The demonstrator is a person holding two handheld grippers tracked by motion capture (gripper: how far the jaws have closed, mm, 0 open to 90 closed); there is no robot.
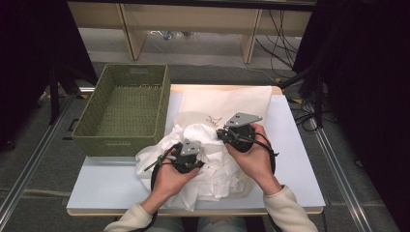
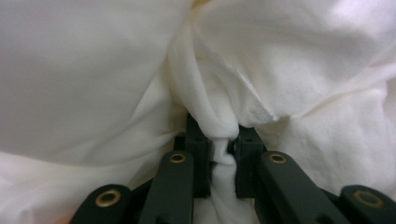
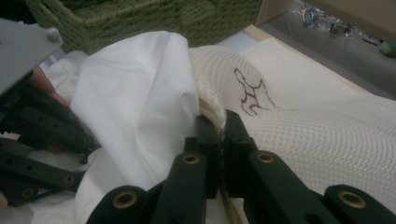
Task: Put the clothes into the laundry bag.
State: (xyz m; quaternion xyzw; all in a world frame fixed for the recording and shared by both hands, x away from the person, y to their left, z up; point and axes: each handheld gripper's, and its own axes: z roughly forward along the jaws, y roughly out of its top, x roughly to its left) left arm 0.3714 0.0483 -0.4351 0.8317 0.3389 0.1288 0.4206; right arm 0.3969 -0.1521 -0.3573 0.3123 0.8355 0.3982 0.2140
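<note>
My left gripper [image 2: 223,148] pinches a fold of the white cloth [image 1: 212,166], which lies bunched mid-table beside the green basket [image 1: 124,108]. My right gripper [image 3: 223,135] is clamped on the rim of the mesh bag [image 3: 317,116], next to the cloth.

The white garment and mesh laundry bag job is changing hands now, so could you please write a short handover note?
Left gripper: shut on a twisted fold of the white garment.
Right gripper: shut on the rim of the mesh laundry bag, at its opening.
Where things are: the bag lies flat on the table, the garment bunched at its mouth. A green woven basket stands at the table's left.
Done: both grips set, garment brought to the opening.
Left: most of the garment is still outside; it probably needs feeding into the bag while the rim is held open.
</note>
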